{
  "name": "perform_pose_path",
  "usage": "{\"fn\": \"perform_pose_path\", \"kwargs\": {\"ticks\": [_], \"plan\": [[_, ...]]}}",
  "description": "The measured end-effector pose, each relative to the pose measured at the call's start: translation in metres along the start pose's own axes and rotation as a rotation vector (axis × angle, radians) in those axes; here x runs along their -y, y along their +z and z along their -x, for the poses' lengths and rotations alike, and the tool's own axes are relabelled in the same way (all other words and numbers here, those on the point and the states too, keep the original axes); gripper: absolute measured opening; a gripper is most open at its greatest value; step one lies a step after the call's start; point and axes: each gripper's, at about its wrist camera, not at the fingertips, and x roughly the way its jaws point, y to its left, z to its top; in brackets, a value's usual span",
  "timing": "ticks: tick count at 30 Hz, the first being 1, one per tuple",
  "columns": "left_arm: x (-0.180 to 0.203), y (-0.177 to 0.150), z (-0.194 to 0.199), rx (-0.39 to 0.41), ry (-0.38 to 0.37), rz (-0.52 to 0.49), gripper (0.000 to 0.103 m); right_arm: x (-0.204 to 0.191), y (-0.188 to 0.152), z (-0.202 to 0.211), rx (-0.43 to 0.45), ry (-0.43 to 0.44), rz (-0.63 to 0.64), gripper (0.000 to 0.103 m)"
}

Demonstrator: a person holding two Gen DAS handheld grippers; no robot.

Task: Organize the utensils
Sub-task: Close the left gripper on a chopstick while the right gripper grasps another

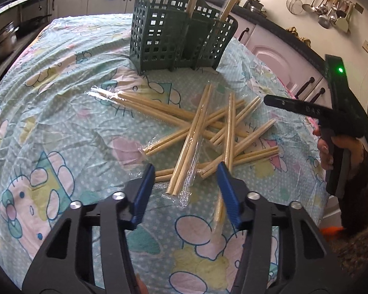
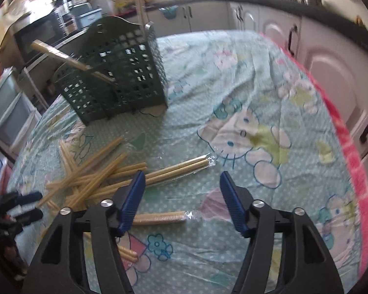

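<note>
Left jaws: you are holding them partly apart over the near end of the chopstick pile, gripping nothing.
Right jaws: you are keeping them parted too, empty, beside a wrapped pair.
Chopsticks: lying crisscrossed on the desk's patterned cloth.
Holder: green basket standing upright behind the pile, already carrying a few chopsticks.

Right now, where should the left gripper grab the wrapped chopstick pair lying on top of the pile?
Probably near the wrapped chopstick pair's lower end, coming from above with the open left gripper straddling it crosswise. That end sticks out of the pile onto bare tablecloth, so the fingers would not catch other sticks.
</note>
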Motion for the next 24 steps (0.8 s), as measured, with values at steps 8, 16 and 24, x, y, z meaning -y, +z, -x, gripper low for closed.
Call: {"fn": "perform_pose_path", "kwargs": {"ticks": [8,16,24], "plan": [[-0.005,-0.001,-0.005,-0.015,-0.012,0.011,0.022,0.016,0.01,-0.023,-0.078,0.009,-0.188,0.035],[-0.009,0.001,-0.007,-0.017,-0.012,0.012,0.015,0.029,0.025,-0.035,-0.093,0.013,-0.308,0.022],[-0.014,0.0,-0.006,-0.02,-0.015,0.021,0.008,0.036,0.033,-0.042,-0.097,0.043,-0.358,0.012]]}}
